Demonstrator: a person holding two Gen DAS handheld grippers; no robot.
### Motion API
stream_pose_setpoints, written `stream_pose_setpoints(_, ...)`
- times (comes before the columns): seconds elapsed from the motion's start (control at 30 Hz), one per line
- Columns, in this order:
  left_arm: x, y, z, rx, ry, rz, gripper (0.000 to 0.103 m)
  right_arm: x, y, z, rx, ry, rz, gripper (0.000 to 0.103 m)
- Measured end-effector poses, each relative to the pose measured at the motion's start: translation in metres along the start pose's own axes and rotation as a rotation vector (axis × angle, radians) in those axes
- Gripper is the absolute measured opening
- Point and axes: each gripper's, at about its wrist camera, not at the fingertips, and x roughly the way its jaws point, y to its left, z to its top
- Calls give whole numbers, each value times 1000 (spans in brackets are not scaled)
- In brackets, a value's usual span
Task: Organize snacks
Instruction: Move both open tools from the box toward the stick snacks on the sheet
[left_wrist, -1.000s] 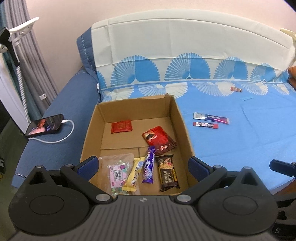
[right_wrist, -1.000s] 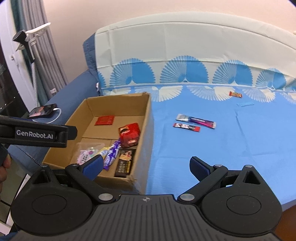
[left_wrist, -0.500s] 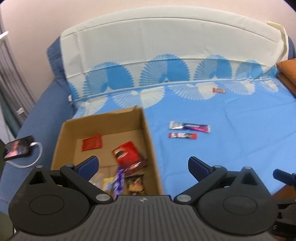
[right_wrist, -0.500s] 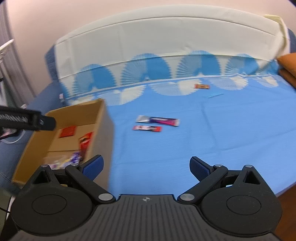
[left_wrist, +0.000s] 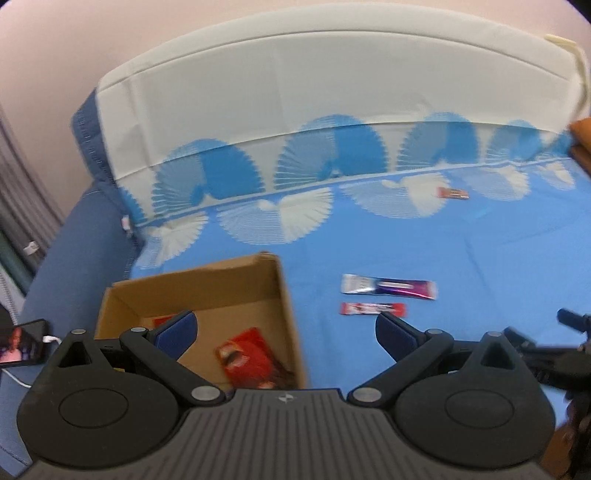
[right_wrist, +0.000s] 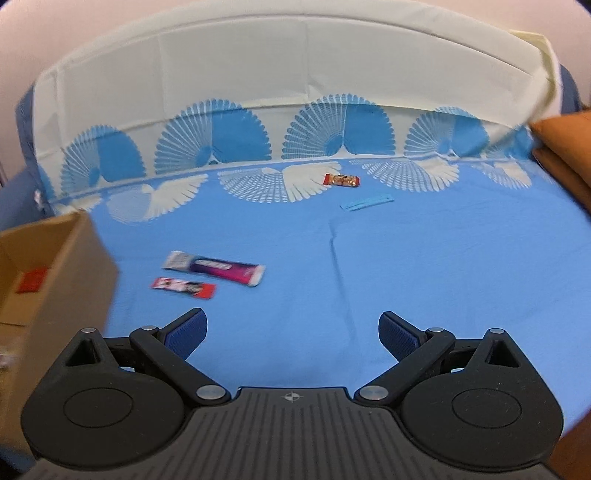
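Note:
A brown cardboard box (left_wrist: 288, 306) (right_wrist: 85, 266) stands on the blue sheet and holds red snack packs (left_wrist: 247, 356). Right of it lie a silver-purple bar (left_wrist: 388, 288) (right_wrist: 214, 266) and a small red bar (left_wrist: 373, 308) (right_wrist: 183, 287). Farther back rest a small red-orange snack (right_wrist: 341, 180) (left_wrist: 453, 192) and a thin blue strip (right_wrist: 366, 202). My left gripper (left_wrist: 286, 330) is open above the box's right wall. My right gripper (right_wrist: 293, 330) is open over bare sheet, nearer to me than the two bars. Neither holds anything.
The bed's white and blue fan-patterned sheet (right_wrist: 406, 266) runs up a padded headboard (right_wrist: 288, 62). An orange cushion (right_wrist: 565, 147) lies at the right. A phone on a cable (left_wrist: 22, 341) rests left of the box. The other gripper's dark body (left_wrist: 554, 354) shows at right.
Both views have swung right, away from the box and toward the loose bars on the sheet. The box has slid to the left of each view. Both grippers stay open.

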Motion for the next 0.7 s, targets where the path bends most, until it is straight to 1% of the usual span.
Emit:
stream_pose_setpoints(0.07, 12, 14, 5, -12, 10, 46, 103, 29, -6, 7, -12, 17, -12, 100)
stream_pose_setpoints(0.13, 24, 27, 10, -31, 22, 89, 103, 59, -8, 15, -24, 27, -2, 100)
stream_pose_setpoints(0.27, 40, 44, 18, -54, 42, 127, 103, 119, 3, 33, -63, 57, 33, 100)
stream_pose_setpoints(0.37, 47, 49, 19, -43, 45, 140, 103, 164, 25, 45, -107, 83, 67, 100)
stream_pose_setpoints(0.5, 53, 53, 18, -36, 53, 132, 103, 206, 55, 51, -194, 146, 144, 100)
stream_pose_setpoints(0.6, 58, 52, 15, -33, 60, 119, 103, 233, 73, 49, -241, 225, 164, 100)
stream_pose_setpoints(0.67, 63, 51, 15, -23, 64, 112, 103, 247, 83, 46, -278, 247, 150, 100)
stream_pose_setpoints(0.7, 64, 49, 16, -18, 63, 110, 103, 250, 85, 45, -284, 235, 152, 102)
